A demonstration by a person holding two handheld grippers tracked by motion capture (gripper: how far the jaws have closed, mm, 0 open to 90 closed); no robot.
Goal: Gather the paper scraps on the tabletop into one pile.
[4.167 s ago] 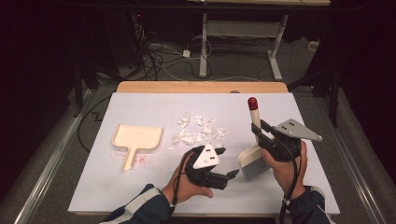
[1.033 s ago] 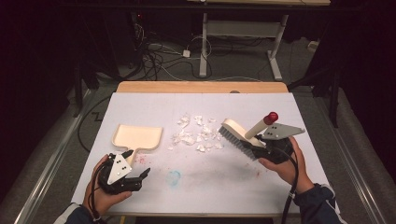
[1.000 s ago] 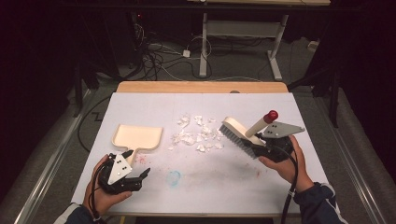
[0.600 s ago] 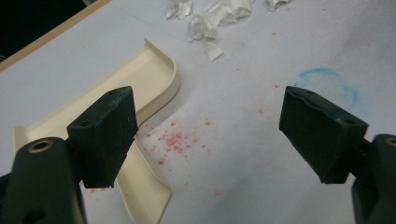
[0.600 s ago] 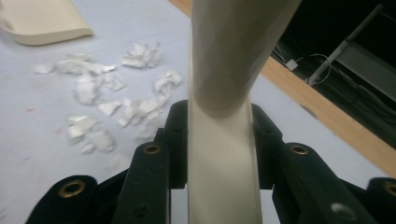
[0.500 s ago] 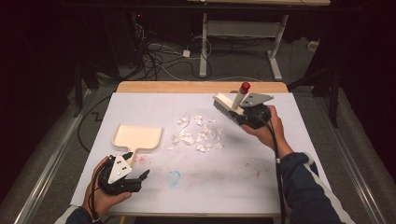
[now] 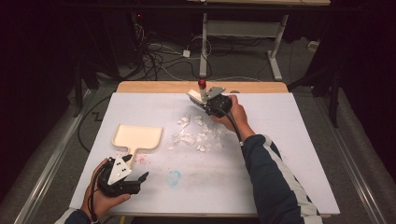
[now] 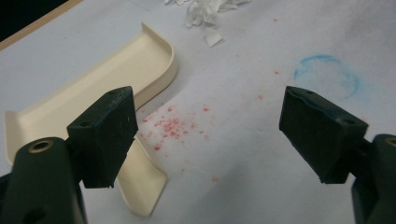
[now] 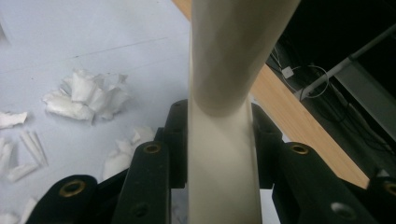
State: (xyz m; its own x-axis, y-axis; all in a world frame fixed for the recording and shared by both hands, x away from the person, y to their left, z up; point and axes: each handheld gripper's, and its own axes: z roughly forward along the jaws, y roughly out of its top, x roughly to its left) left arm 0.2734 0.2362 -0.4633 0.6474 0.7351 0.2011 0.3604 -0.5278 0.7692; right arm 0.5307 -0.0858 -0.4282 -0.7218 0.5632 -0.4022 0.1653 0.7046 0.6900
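Brush handle (image 9: 224, 140) is clamped between the right gripper (image 7: 215, 103) jaws, beyond the paper scraps (image 7: 198, 135).
Left gripper (image 8: 210, 135) is held wide open and empty beside the dustpan (image 8: 93, 98).

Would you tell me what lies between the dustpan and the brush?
In the high view, scattered white paper scraps lie between the dustpan and the brush.

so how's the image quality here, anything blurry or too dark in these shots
High view: the white table is evenly lit, the room behind falls to near black, and the paper scraps are small but readable. Left gripper view: the dustpan and red specks are sharp. Right gripper view: the cream brush handle sits so close it looks soft.
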